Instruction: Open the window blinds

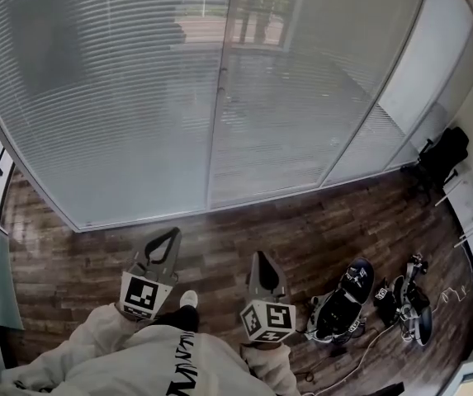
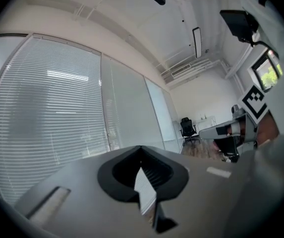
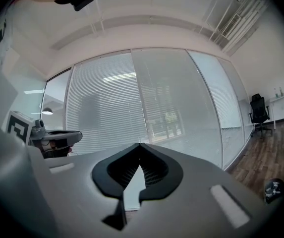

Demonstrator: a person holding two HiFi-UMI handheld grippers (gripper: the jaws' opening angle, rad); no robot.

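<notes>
The left claw (image 1: 168, 234) and right claw (image 1: 258, 258) are held closed tip to tip, with nothing gripped. The window blinds (image 1: 302, 73) hang well ahead, down to the wooden floor (image 1: 302, 229). No cord or wand can be made out, so slats (image 1: 96, 139) could be bent if prodded blindly. Slats run horizontally; each blind hangs vertically

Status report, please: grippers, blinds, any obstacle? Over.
Shut and empty: left gripper, right gripper. The blinds down, not reached. The bags on floor at right, beside the path.
</notes>
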